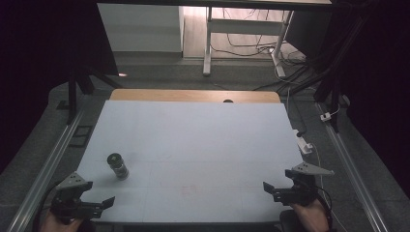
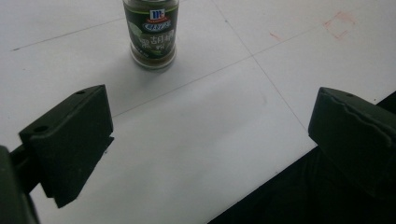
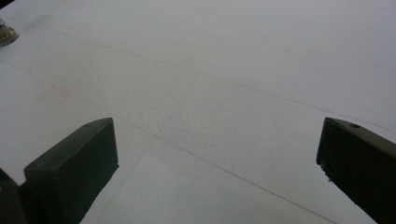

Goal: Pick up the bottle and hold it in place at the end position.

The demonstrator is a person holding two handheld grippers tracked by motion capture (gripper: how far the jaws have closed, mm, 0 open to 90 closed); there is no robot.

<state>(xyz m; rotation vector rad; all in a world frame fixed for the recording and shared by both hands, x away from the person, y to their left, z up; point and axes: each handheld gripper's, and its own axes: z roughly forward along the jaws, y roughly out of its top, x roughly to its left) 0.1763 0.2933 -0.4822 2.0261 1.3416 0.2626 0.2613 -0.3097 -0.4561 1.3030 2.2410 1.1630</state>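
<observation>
While spice jar (image 1: 118,166) stands upright near left gripper (image 1: 109,201), both grippers gape wide, holding nothing; right gripper (image 1: 267,186)

White tabletop (image 1: 203,140) with a wooden far edge, bearing one upright spice jar (image 1: 117,166) near its front-left corner.

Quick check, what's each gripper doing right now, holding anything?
Left gripper: open, holding nothing; the spice jar stands ahead of it, untouched.
Right gripper: open, holding nothing, over the bare table.
</observation>
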